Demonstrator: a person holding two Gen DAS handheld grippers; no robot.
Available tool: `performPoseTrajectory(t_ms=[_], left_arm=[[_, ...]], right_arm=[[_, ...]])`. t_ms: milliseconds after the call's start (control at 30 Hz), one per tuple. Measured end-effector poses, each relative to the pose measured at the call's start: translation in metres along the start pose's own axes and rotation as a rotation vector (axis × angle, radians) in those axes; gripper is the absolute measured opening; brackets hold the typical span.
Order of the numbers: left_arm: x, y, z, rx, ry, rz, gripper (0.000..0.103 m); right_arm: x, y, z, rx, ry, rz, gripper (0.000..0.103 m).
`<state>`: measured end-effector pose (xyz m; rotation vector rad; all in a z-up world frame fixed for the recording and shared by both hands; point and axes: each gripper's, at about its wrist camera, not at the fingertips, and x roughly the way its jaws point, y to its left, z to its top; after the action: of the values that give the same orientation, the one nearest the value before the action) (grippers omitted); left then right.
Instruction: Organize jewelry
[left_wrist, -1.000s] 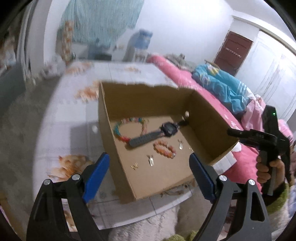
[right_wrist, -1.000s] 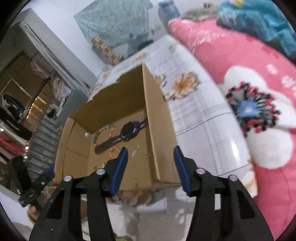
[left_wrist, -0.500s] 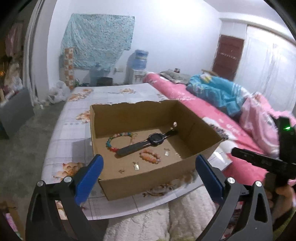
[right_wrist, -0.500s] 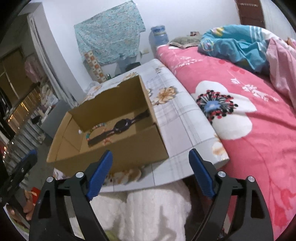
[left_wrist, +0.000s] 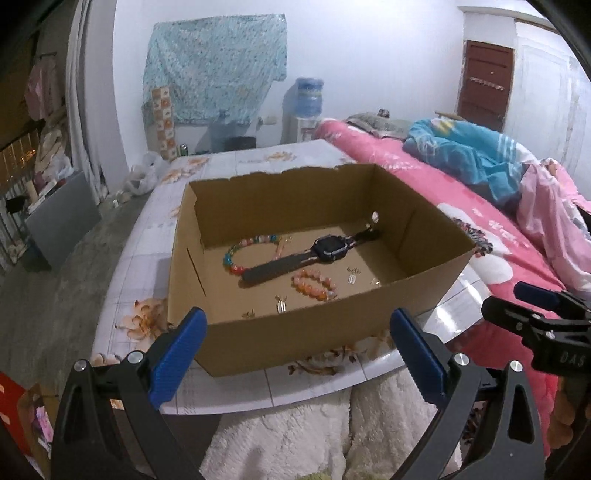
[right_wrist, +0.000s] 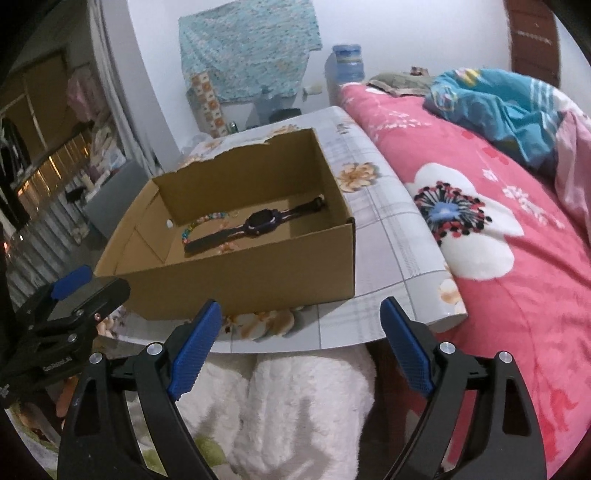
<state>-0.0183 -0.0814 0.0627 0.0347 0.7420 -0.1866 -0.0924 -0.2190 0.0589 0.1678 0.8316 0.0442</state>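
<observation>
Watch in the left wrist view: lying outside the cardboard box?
No, the watch lies on the floor of the cardboard box, between two bead bracelets.

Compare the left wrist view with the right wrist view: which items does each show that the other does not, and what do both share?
Only the left wrist view shows the orange bead bracelet whole and the small metal earrings on the box floor. Only the right wrist view shows the big white flower print on the pink bedspread in full and the shelves at the left. Both show the cardboard box on the floral table, the black watch, the multicoloured bead bracelet, and each open tool, the left tool and right tool, empty.
</observation>
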Motion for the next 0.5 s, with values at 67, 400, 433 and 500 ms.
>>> performPoseTrajectory(t_ms=[67,400,433,500], left_arm=[[0.002,-0.002,-0.001,0.002,0.01,0.019,0.097],[0.02,0.01,-0.002,-0.082,0.096,0.108,0.097],[0.022,0.013,-0.002,-0.095,0.104,0.109,0.097],[0.024,0.015,-0.004,-0.108,0.117,0.11,0.097]], right_arm=[[0.002,0.004,-0.001,-0.016,0.006,-0.003,0.084],[0.014,0.018,0.005,-0.044,0.025,0.021,0.084],[0.016,0.019,0.005,-0.045,0.03,0.023,0.084],[0.019,0.021,0.005,-0.046,0.039,0.026,0.084]])
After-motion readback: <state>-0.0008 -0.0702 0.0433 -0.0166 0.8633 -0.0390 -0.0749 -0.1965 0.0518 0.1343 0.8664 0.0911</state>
